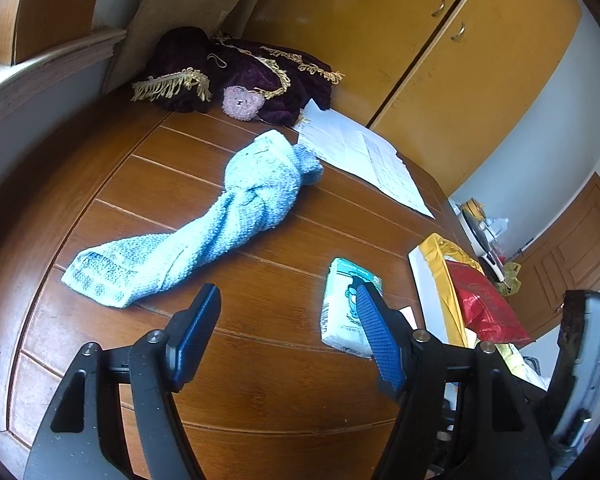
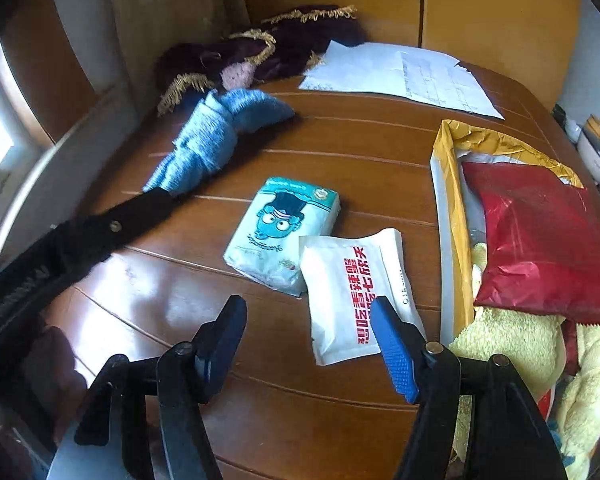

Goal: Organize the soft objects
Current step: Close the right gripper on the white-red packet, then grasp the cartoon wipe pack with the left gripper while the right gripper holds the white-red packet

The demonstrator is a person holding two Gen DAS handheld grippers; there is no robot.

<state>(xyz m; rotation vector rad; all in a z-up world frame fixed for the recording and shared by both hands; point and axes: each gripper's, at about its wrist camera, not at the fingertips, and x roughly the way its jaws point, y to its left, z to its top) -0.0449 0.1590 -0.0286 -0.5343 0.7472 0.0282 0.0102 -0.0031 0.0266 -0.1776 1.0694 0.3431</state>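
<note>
A twisted light-blue towel (image 1: 204, 220) lies across the wooden table (image 1: 260, 380), just ahead of my open left gripper (image 1: 286, 300). A tissue pack with a cartoon face (image 1: 346, 308) sits by the left gripper's right finger. In the right wrist view the same pack (image 2: 280, 232) lies beside a white sachet with red writing (image 2: 352, 292). My right gripper (image 2: 308, 312) is open over the sachet's near edge and holds nothing. To the right, a gold-lined box (image 2: 446, 200) holds a red bag (image 2: 540, 240) and yellow towels (image 2: 512, 340). The blue towel (image 2: 216, 136) lies at the far left.
A purple velvet cloth with gold fringe (image 1: 236, 68) and a small lilac knitted piece (image 1: 242, 102) lie at the table's back. White papers (image 1: 360, 152) lie by it. Yellow cupboard doors (image 1: 440, 40) stand behind. The left gripper's arm (image 2: 80, 240) crosses the right view.
</note>
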